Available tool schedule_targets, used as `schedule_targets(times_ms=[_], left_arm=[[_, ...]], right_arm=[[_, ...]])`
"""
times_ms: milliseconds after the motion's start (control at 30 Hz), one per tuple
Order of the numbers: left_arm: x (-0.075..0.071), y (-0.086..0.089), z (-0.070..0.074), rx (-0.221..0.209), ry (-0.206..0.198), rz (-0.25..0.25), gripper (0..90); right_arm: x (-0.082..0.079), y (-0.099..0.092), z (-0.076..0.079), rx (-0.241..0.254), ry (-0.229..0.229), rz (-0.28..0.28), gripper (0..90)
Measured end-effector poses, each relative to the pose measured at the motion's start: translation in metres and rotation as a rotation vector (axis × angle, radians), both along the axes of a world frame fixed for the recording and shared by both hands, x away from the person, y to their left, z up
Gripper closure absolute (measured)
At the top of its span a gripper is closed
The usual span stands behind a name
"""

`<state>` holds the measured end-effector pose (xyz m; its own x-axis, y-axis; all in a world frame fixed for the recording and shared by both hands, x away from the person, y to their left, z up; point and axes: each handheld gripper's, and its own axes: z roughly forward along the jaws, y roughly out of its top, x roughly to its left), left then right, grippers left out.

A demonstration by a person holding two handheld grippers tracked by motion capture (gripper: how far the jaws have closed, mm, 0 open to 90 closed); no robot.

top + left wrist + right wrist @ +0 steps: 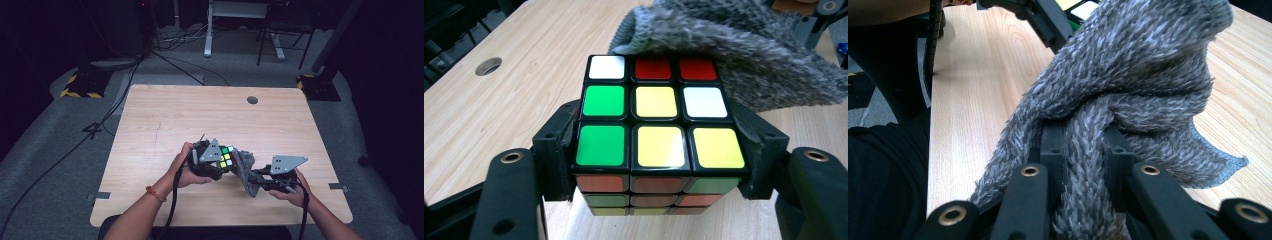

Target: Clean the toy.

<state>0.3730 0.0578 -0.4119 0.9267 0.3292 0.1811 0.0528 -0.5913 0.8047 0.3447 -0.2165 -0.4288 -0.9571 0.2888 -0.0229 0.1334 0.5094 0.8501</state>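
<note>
We had the Rubik's cube (659,145) clamped in the left hand-held gripper (212,162) above the worktop (165,120), the right hand-held gripper (272,182) pinching a grey fuzzy cloth (1128,90) against its far side; hard wiping might have twisted a layer or pushed it loose.

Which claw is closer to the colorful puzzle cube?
The left claw. It's squeezing the puzzle cube between its jaws. The right claw is off to the side, pinching the fuzzy grey cloth that's pressed against the cube's far side.
</note>
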Motion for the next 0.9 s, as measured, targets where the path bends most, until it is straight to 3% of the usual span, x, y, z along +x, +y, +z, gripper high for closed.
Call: schedule_targets(times_ms=[267, 567, 733, 900], left_arm=[[0.007, 0.009, -0.004, 0.011, 0.015, 0.024, 33.3], [0.006, 0.01, -0.005, 0.027, 0.027, 0.011, 33.2], [0.006, 0.009, -0.007, 0.037, 0.04, 0.009, 33.2], [0.007, 0.008, -0.012, 0.049, 0.06, 0.013, 33.2]], right_arm=[[0.001, -0.005, 0.003, 0.025, 0.001, -0.006, 76.9], [0.01, -0.017, 0.007, 0.004, -0.025, -0.101, 77.0], [0.019, -0.028, 0.004, 0.004, -0.007, -0.14, 77.1], [0.026, -0.034, 0.002, -0.038, -0.032, -0.188, 77.0]])
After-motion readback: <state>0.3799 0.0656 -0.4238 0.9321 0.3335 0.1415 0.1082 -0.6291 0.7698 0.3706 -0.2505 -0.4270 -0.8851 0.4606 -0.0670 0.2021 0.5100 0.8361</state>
